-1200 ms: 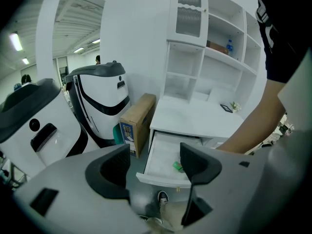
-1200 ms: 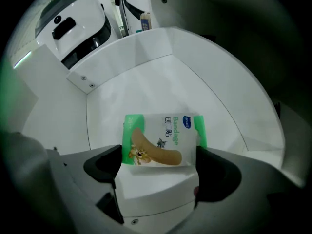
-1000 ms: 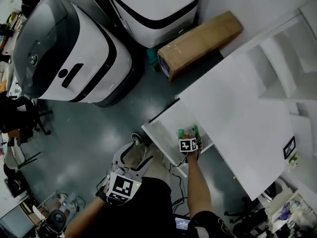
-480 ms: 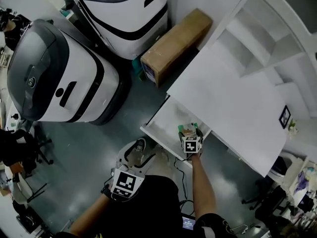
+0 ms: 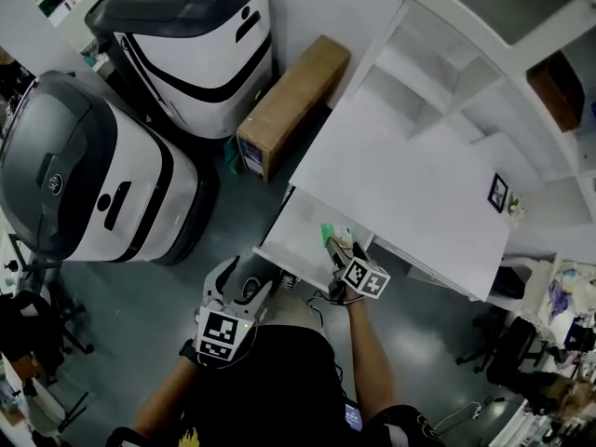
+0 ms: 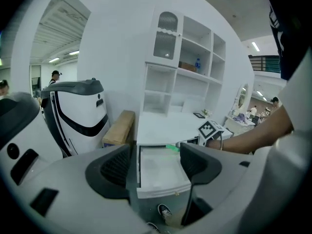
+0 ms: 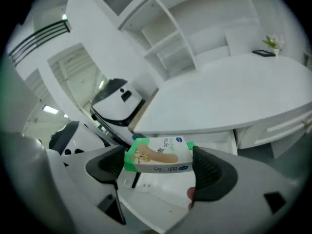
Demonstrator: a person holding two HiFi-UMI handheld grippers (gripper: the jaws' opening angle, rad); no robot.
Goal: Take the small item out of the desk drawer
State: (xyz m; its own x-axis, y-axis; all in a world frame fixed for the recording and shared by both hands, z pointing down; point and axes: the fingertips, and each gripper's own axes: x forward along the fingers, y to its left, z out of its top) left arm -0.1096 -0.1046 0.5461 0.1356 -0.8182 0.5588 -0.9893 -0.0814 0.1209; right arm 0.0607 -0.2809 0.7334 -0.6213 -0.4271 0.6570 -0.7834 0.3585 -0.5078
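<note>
The rear of the drawer point(image 5: 296, 234) is hidden under the desk point(image 5: 400, 189); the print on the box point(image 7: 158, 156) is too small to be read.

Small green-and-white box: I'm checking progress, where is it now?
In the right gripper view, the small green-and-white box is held between the fingers of the right gripper, above the open white desk drawer.

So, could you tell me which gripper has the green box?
The right gripper, shut on the green box above the drawer; the left gripper stands open, empty.
</note>
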